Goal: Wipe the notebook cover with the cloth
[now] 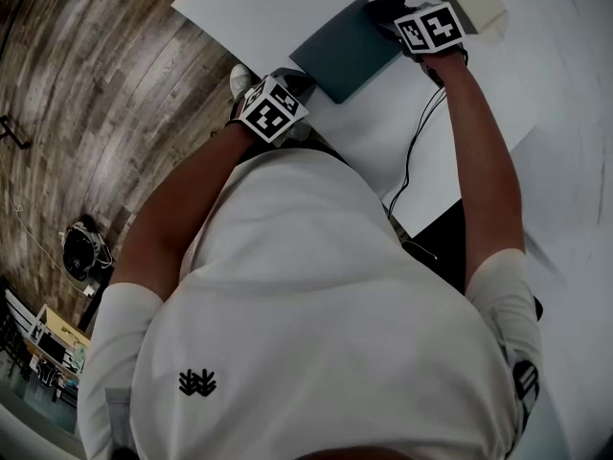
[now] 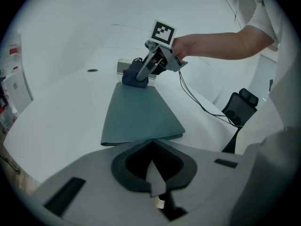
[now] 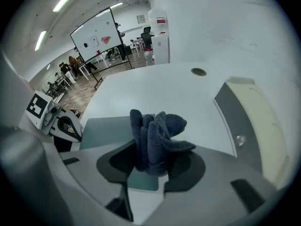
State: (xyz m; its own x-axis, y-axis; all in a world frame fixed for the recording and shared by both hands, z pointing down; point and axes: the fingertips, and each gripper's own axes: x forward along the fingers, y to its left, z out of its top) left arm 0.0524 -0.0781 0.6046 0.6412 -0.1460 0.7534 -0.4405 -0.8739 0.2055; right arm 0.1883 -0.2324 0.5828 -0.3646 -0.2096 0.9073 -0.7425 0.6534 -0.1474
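I am pinching the dark blue cloth [image 3: 159,138] between the fingers of my right gripper [image 3: 153,163] and setting it on the far end of the teal notebook [image 2: 138,114]. I judge the wiping step to be in hand, with the cloth sitting at one end of the cover and most of the cover not yet passed over. The notebook is lying closed and flat on the white worktop [image 2: 61,102].

My left gripper [image 2: 151,144] is resting at the notebook's near edge, its fingers pressed together and their tips touching that edge. I take it to be steadying the notebook, though I cannot tell whether it is nipping the cover.

The next move, as I am reading it, is calling for a draw of the cloth along the cover toward the notebook's near edge. That means keeping the cloth flat against the cover and keeping the notebook from sliding.

I am counting one notebook, one cloth and two grippers.
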